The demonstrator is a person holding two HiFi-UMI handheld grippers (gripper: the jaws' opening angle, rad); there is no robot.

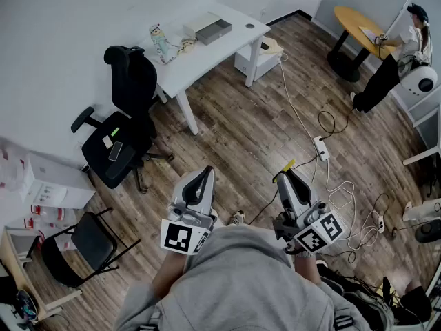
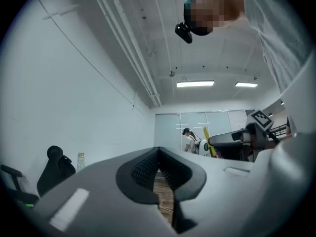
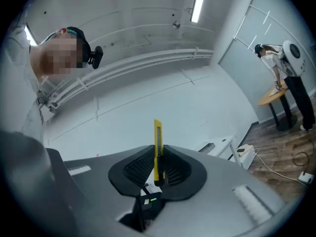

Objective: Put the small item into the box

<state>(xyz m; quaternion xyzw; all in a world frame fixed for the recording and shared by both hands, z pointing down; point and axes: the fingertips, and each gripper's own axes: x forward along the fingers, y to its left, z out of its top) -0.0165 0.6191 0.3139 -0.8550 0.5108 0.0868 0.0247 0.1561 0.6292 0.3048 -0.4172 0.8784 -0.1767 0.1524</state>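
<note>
A yellow utility knife stands upright between the jaws of my right gripper, which is shut on it. Its yellow tip sticks out beyond my right gripper in the head view. My left gripper is shut with nothing between its jaws. Both grippers are held close to my chest, tilted upward, above the wooden floor. A grey open box lies on the white desk far ahead.
A black office chair stands left of the desk. A folding chair and white cartons are at the left. Cables and a power strip trail over the floor at right. A person stands by a round yellow table.
</note>
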